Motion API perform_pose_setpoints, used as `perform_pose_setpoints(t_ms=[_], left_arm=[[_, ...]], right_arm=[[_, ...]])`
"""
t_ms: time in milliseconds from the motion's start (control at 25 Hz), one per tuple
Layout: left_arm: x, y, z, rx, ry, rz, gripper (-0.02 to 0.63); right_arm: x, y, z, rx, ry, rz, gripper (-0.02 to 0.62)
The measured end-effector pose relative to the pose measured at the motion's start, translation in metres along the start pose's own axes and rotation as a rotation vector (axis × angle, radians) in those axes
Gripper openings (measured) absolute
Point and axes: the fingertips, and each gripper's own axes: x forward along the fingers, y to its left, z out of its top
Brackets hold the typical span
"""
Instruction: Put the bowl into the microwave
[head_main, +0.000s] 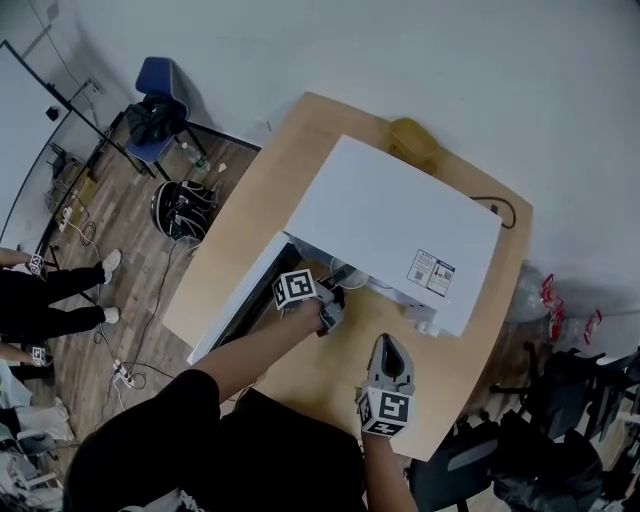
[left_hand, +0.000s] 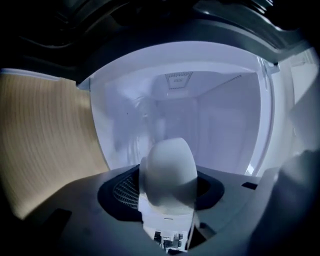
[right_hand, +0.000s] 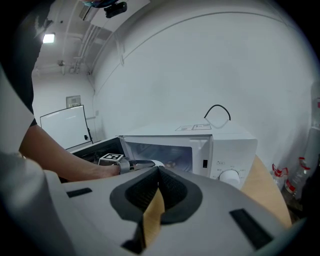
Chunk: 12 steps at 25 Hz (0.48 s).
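A white microwave (head_main: 390, 215) stands on the wooden table (head_main: 330, 370) with its door (head_main: 240, 300) swung open to the left. My left gripper (head_main: 328, 300) is at the mouth of the cavity, shut on the rim of a white bowl (left_hand: 167, 170). In the left gripper view the bowl stands on edge between the jaws, with the lit empty cavity (left_hand: 210, 115) straight behind it. The right gripper view shows the bowl (right_hand: 156, 163) just in front of the opening. My right gripper (head_main: 388, 347) hovers over the table's front edge, shut and holding nothing.
The microwave's control knob (right_hand: 230, 176) faces my right gripper. A brown object (head_main: 412, 140) and a black cable (head_main: 497, 208) lie behind the microwave. On the floor to the left are a blue chair (head_main: 160, 85), a black bag (head_main: 183, 208) and a person's legs (head_main: 50, 290).
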Motion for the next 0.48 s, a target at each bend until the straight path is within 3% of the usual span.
perform_pose_setpoints(t_ms=[120, 320, 480], left_arm=[[0.007, 0.0, 0.0, 0.062, 0.014, 0.029, 0.21], [0.015, 0.003, 0.003, 0.07, -0.001, 0.057, 0.21], [0.018, 0.0, 0.01, 0.126, -0.009, 0.091, 0.21]], right_arm=[[0.0, 0.002, 0.001, -0.041, -0.012, 0.009, 0.06], [-0.001, 0.002, -0.001, -0.035, -0.016, 0.011, 0.06], [-0.003, 0.001, -0.003, -0.036, -0.018, -0.001, 0.06]])
